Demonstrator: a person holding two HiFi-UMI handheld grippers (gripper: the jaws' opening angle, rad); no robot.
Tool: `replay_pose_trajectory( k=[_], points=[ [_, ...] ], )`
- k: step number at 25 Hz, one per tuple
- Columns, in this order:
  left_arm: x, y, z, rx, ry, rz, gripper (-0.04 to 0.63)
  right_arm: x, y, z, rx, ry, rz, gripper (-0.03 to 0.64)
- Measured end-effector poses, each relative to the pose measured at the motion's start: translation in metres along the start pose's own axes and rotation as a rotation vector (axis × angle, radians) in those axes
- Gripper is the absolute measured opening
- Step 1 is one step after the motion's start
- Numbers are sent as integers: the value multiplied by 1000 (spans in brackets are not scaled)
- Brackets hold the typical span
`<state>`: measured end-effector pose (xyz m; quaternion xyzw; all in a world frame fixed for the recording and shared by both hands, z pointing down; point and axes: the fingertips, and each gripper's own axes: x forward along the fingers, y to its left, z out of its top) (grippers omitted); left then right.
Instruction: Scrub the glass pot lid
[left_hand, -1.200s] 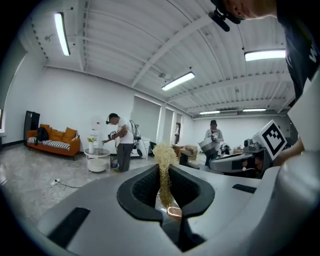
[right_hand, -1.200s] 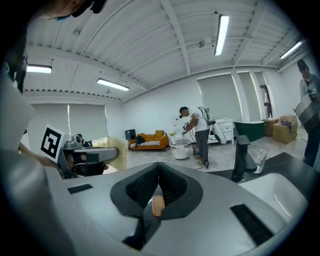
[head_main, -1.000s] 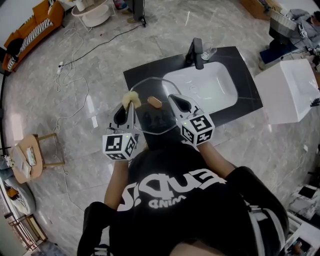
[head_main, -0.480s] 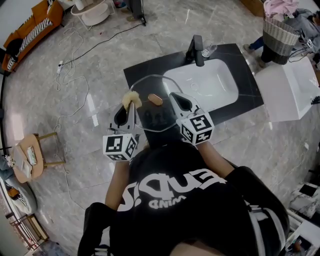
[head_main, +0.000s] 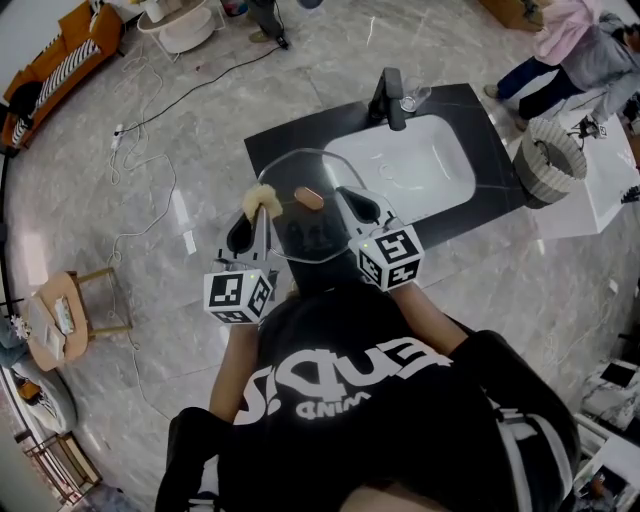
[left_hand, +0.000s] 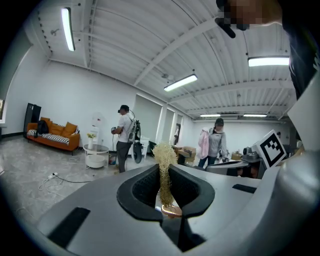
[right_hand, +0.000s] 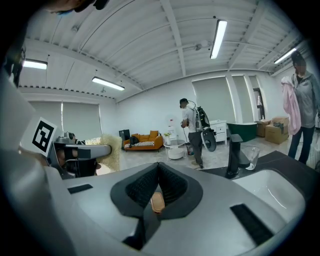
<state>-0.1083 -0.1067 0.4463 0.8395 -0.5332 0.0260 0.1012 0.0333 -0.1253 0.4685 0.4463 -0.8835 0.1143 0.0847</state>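
Note:
A clear glass pot lid with a brown knob is held up over the near left corner of the black counter. My right gripper is shut on the lid's right rim; in the right gripper view the knob shows just behind the closed jaws. My left gripper is shut on a pale yellow fibre scrubber, which rests against the lid's left edge. The scrubber sticks up between the closed jaws in the left gripper view.
A white sink is set in the counter, with a black faucet and a drinking glass behind it. People stand at the top right beside a woven basket. A small wooden stool and cables are on the left floor.
Both grippers and the lid have drifted slightly left, keeping their grips. In the background a person carried the basket down to the floor right of the counter.

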Motion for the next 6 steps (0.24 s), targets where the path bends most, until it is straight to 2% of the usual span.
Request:
replay_pose_trajectory(
  k=[6],
  points=[
    [1,-2,1,-6,6,-10,44,1,2,-2,4,11,9,14]
  ],
)
